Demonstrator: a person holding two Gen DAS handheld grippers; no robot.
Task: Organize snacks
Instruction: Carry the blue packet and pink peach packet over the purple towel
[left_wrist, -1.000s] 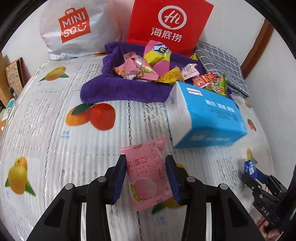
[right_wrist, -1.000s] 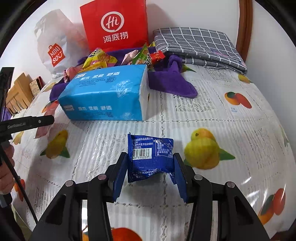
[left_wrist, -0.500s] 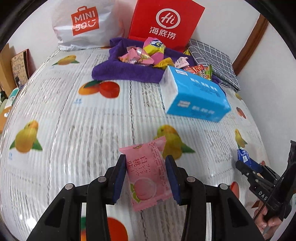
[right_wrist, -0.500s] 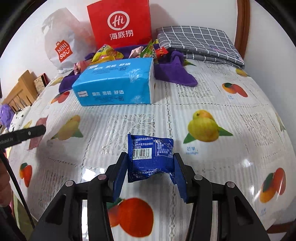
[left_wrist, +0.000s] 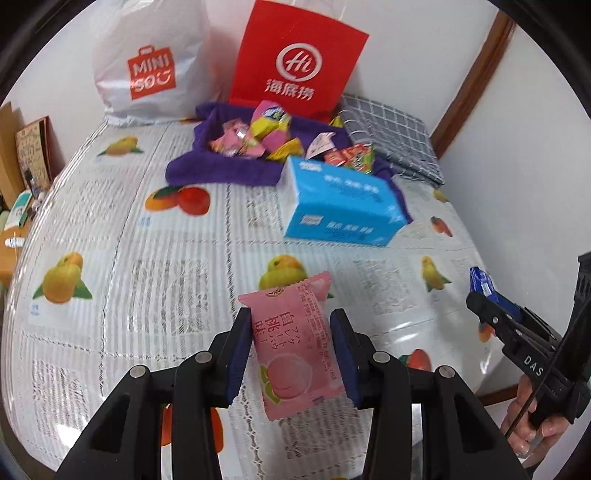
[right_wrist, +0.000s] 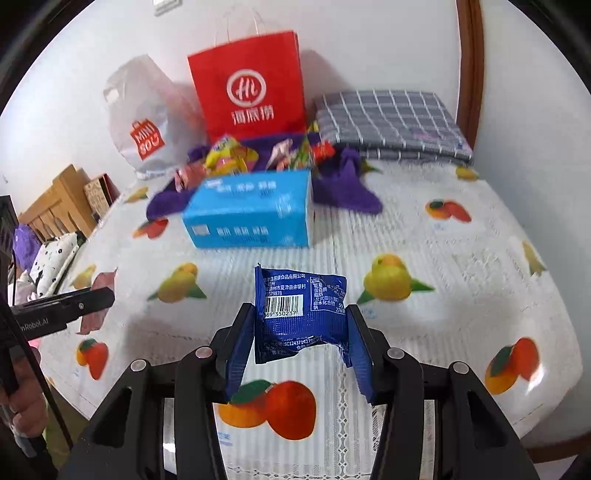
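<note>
Both hands rose | left gripper (left_wrist: 292, 345) clamps pink peach packet (left_wrist: 295, 345) | right gripper (right_wrist: 301, 334) clamps blue barcoded packet (right_wrist: 299, 312)

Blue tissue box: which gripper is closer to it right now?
Hard to call, perhaps the right. The right gripper, holding a blue packet, faces the tissue box squarely; the left gripper sits off toward its end.

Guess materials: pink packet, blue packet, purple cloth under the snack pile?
Pink packet: matte plastic film, going by its crimped serrated ends. Blue packet: glossy plastic film or foil laminate; creased, catches light. Purple cloth: soft fuzzy fabric, likely fleece or terry; rumpled, no shine.
</note>
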